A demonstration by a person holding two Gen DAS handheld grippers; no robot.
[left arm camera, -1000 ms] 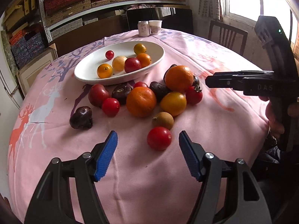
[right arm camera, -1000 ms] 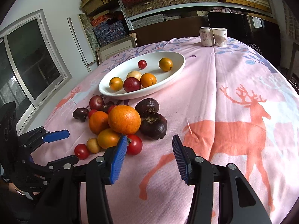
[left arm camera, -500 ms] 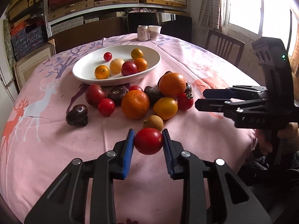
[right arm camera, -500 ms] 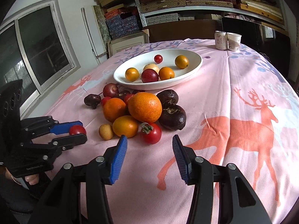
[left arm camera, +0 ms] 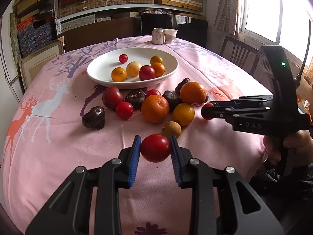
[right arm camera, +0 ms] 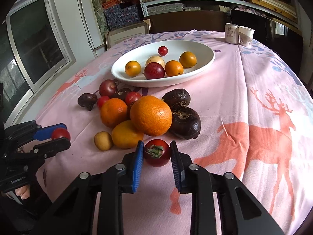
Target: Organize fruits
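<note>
My left gripper (left arm camera: 155,148) is shut on a smooth red tomato (left arm camera: 156,148) and holds it above the pink cloth, near the table's front edge. It also shows in the right wrist view (right arm camera: 60,134). My right gripper (right arm camera: 157,152) is shut on a red tomato with a green stem (right arm camera: 157,152), just in front of the fruit pile. A white oval bowl (left arm camera: 168,72) farther back holds several small fruits. Oranges (right arm camera: 151,115), dark fruits (right arm camera: 185,125) and tomatoes lie heaped between bowl and grippers.
A can (left arm camera: 158,36) and a paper cup (left arm camera: 170,35) stand at the table's far edge. A wooden chair (left arm camera: 237,53) stands at the right by the window. Shelves with boxes fill the back wall. A small tan fruit (left arm camera: 171,130) lies just beyond my left gripper.
My left gripper closed on the smooth red tomato and lifted it. My right gripper moved forward to the stemmed tomato and closed on it.
</note>
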